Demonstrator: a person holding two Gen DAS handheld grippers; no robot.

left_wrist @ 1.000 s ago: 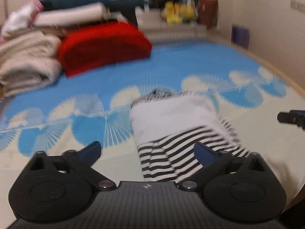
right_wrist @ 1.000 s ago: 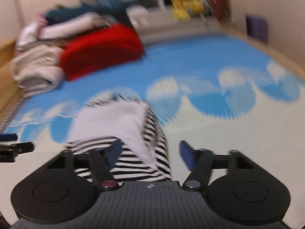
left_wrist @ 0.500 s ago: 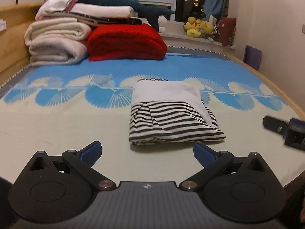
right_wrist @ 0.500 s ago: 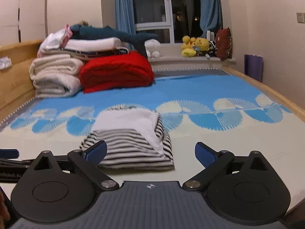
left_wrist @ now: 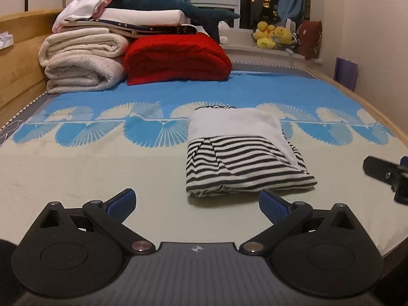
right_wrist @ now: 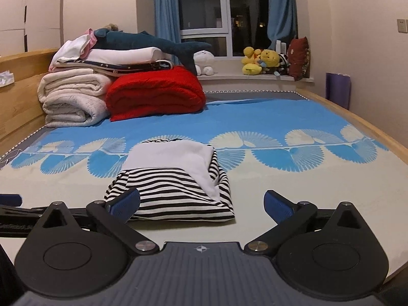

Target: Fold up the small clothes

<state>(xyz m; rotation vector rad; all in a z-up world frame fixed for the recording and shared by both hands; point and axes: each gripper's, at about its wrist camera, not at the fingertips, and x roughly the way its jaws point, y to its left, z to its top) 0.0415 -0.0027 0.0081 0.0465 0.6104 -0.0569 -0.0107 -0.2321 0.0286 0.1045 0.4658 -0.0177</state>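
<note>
Striped garment [left_wrist: 242,153] lies folded on the bed [left_wrist: 76,178], at 12 o'clock. I see left hand-held gripper [left_wrist: 197,202] and right hand-held gripper [right_wrist: 201,204] spread wide, empty; I'd press stray edges flat gently.

One striped garment [left_wrist: 242,153], one red blanket [left_wrist: 176,58], two grippers [left_wrist: 197,205] [right_wrist: 201,204].

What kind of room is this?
Most likely a bedroom: a bed with a blue patterned cover, folded blankets stacked by its wooden headboard, and plush toys on the windowsill.
</note>
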